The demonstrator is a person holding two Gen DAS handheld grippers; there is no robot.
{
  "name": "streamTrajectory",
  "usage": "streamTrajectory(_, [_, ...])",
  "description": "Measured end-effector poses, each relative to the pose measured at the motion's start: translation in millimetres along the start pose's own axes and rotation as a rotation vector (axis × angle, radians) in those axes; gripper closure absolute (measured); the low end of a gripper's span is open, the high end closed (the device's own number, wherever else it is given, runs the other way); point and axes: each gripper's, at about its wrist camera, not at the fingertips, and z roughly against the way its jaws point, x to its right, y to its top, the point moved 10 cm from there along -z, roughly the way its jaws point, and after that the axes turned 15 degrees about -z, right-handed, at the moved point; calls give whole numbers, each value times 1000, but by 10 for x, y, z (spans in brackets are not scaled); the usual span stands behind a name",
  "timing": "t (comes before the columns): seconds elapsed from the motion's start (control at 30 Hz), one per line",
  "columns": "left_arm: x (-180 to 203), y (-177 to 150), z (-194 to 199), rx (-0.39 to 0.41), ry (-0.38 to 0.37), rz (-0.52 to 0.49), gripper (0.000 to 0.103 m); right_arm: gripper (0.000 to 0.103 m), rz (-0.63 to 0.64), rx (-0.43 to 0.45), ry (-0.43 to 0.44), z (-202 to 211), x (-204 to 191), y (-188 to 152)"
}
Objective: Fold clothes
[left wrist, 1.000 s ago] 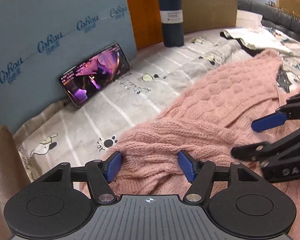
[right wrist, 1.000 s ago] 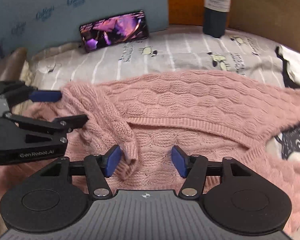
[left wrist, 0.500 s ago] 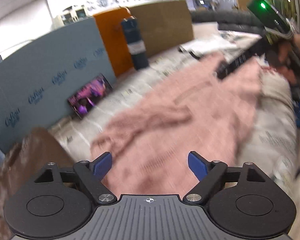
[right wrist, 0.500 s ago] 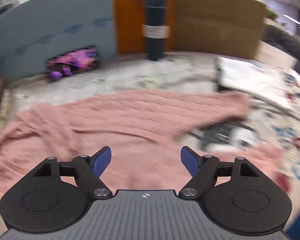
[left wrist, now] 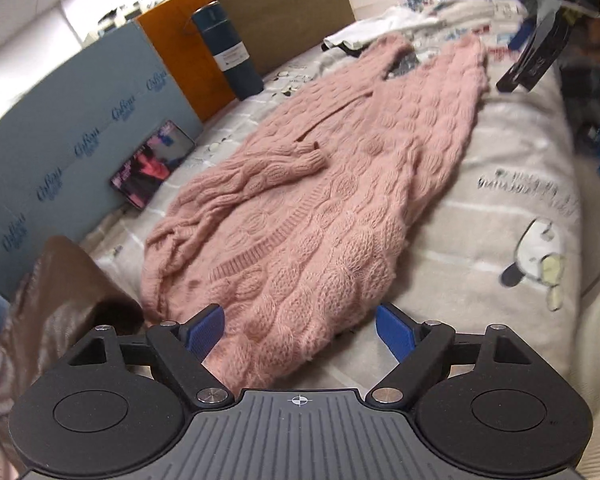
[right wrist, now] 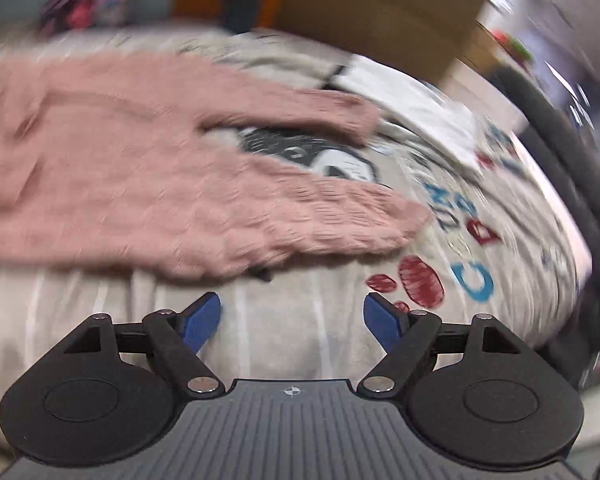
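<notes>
My left tongs gaped wide, gripping nothing, the pink sweater stretching ahead between their tips; my right tongs gaped likewise, sweater ahead-left on the bedsheet.

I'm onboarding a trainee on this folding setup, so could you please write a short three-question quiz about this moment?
1. True or false: the left gripper is clamped on the pink sweater.
2. Which stands upright at the far edge of the bed? A) dark bottle B) lamp C) vase
3. Fill in: the phone leans against the blue-grey ____.

Key:
1. False; its jaws are spread, with the sweater's near end lying between and beyond them. The right gripper is open too.
2. A
3. Board
</notes>
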Motion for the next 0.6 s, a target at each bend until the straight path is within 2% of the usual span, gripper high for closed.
streamTrajectory(0.07, [76,24,-54,-6,18,-66,18,25,76,38,-5,-26,-83,13])
streamTrajectory(0.17, [161,107,-59,28,65,-154,18,25,139,96,13,-76,-200,118])
streamTrajectory(0.33, [115,203,-128,48,90,-175,22,27,197,164,42,-174,-301,321])
streamTrajectory(0.4, [59,185,-159,33,94,-146,43,27,163,164,15,-243,-160,379])
streamTrajectory(0.43, [32,170,-167,27,90,-127,48,28,145,164,-1,-278,-82,406])
streamTrajectory(0.5, [-8,146,-177,24,78,-77,65,32,81,164,7,-322,46,491])
streamTrajectory(0.6, [-81,190,-170,32,78,-18,81,59,-21,163,30,-378,228,630])
